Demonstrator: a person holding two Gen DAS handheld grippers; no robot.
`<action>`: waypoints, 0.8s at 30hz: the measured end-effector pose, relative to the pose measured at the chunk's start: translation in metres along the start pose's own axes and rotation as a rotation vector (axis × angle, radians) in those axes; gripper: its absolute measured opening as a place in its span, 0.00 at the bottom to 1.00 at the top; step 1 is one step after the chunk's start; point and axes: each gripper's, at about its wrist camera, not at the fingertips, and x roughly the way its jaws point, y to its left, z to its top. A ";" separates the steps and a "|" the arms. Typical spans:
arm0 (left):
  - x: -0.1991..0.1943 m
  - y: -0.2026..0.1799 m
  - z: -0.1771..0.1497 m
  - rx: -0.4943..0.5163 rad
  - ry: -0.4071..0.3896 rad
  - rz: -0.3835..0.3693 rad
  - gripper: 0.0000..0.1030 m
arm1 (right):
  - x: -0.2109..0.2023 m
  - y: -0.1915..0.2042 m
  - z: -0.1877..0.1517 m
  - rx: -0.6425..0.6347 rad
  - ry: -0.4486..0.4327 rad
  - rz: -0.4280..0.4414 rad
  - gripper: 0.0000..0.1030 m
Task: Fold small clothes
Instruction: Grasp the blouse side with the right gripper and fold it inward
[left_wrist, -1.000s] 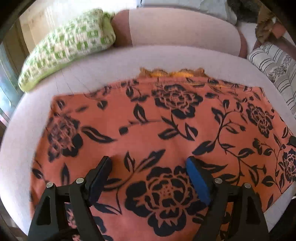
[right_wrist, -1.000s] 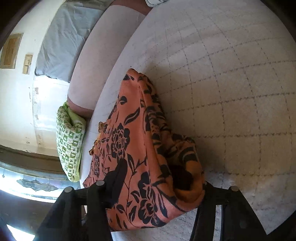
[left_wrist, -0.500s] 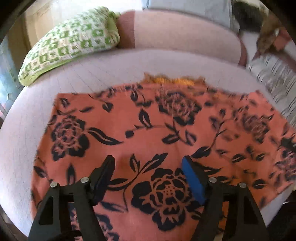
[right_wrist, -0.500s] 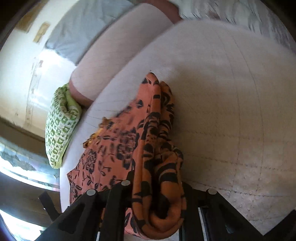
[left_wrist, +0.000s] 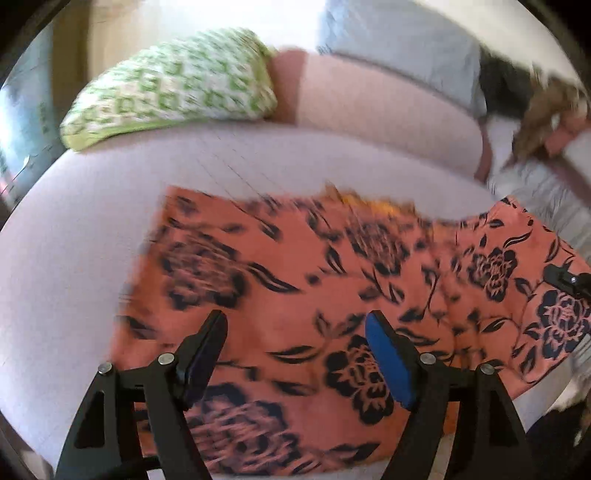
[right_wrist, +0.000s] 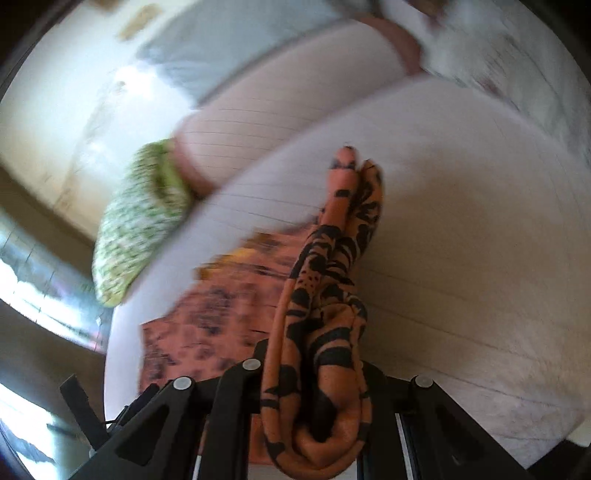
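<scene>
Spread across a pale quilted bed (left_wrist: 92, 258), an orange garment with black floral print (left_wrist: 295, 295), most of it lying flat, its far edge showing a strip of yellow-orange trim. Above the near part of the cloth, the left hand-held gripper (left_wrist: 295, 354), jaws spread wide, blue pads facing inward, nothing between them, cloth visible through the gap. At the garment's right end, a section raised off the bed and gathered into a bunched fold; from the right wrist view, that bunch (right_wrist: 325, 332) pinched in the right hand-held gripper (right_wrist: 314, 398), fingers pressed in on the fabric from both sides, folds rising away from the jaws toward a pointed tip. In the left wrist view, a small dark part of the right hand-held gripper just visible against the lifted cloth at the frame's right edge. Beyond the garment, a green-and-white patterned pillow (left_wrist: 173, 85) resting at the bed's far left, beside a long pinkish bolster (left_wrist: 388, 110). Behind the bolster, a grey-blue cushion (left_wrist: 399, 48). Strong motion blur over both views, fine detail of the print unclear.
</scene>
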 end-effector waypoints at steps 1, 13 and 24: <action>-0.014 0.013 0.001 -0.030 -0.027 0.000 0.76 | -0.004 0.025 0.000 -0.051 -0.015 0.020 0.14; -0.087 0.165 -0.032 -0.372 -0.124 0.162 0.76 | 0.073 0.226 -0.087 -0.393 0.167 0.164 0.14; -0.083 0.176 -0.050 -0.385 -0.100 0.137 0.76 | 0.112 0.266 -0.123 -0.456 0.255 0.106 0.14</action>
